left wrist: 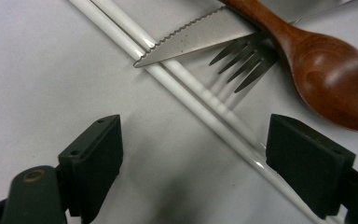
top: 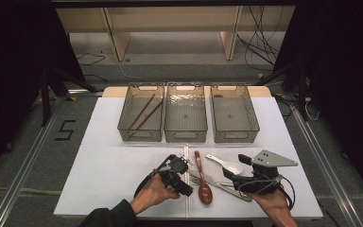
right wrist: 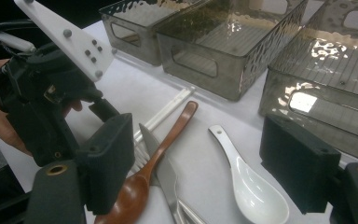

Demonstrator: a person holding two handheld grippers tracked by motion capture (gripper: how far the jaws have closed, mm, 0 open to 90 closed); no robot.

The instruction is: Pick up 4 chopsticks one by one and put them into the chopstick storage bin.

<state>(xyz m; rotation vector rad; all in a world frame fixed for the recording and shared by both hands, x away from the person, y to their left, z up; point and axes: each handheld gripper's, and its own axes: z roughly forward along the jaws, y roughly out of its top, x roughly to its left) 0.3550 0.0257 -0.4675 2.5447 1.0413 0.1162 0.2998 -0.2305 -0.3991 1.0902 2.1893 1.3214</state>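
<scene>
The left gripper [left wrist: 193, 149] hangs wide open over the table [left wrist: 42, 70]. White chopsticks [left wrist: 200, 100] run diagonally between its fingers [left wrist: 93, 161]. Beyond them lie a knife [left wrist: 200, 39], a fork [left wrist: 242, 60] and a wooden spoon [left wrist: 326, 79].

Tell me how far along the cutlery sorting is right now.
Early. Done: brown chopsticks lie in the left bin; the other two bins look bare. In hand: the left gripper hangs open over the white chopsticks, not yet gripping. The right gripper is open too. Left on the table: wooden spoon, white spoon, knife, fork.
</scene>
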